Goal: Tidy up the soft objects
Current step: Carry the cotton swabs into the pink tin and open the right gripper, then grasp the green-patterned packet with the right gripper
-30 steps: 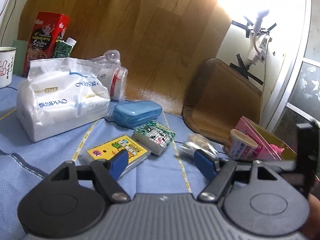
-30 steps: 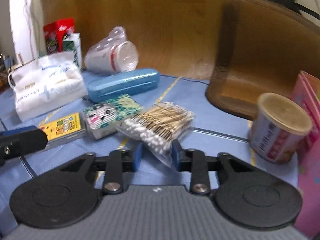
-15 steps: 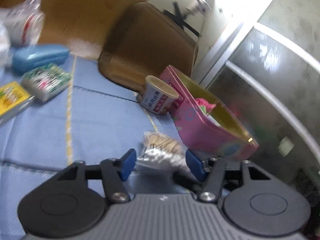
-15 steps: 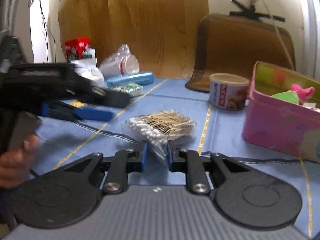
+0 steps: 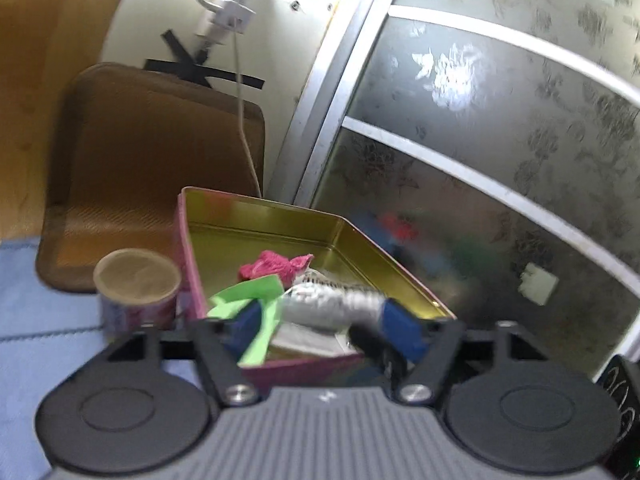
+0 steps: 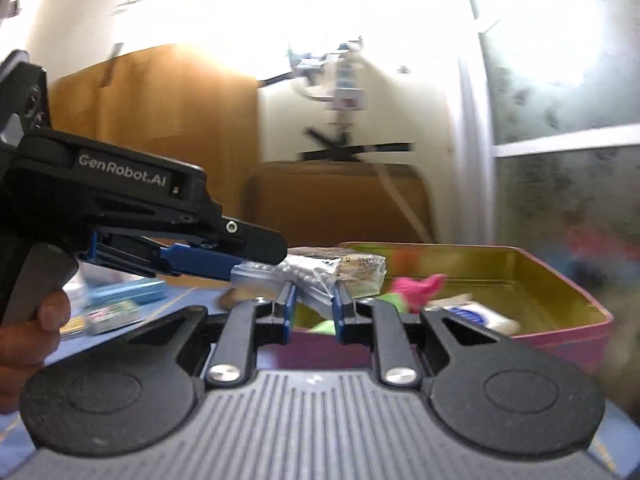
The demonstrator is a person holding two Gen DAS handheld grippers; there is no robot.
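My right gripper is shut on a clear bag of cotton swabs and holds it in the air at the near edge of the pink tin box. The bag also shows in the left wrist view, lying between the wide-open jaws of my left gripper, over the box. I cannot tell whether the left pads touch it. Inside the box lie a pink soft item, a green one and a white packet.
A paper cup with a brown lid stands left of the box on the blue cloth. A brown chair back is behind. A frosted glass door is on the right. A blue case lies far left.
My right gripper has lifted the swab bag off the cloth and carried it right to the tin box. My left gripper swung right to the box and sits around the bag.
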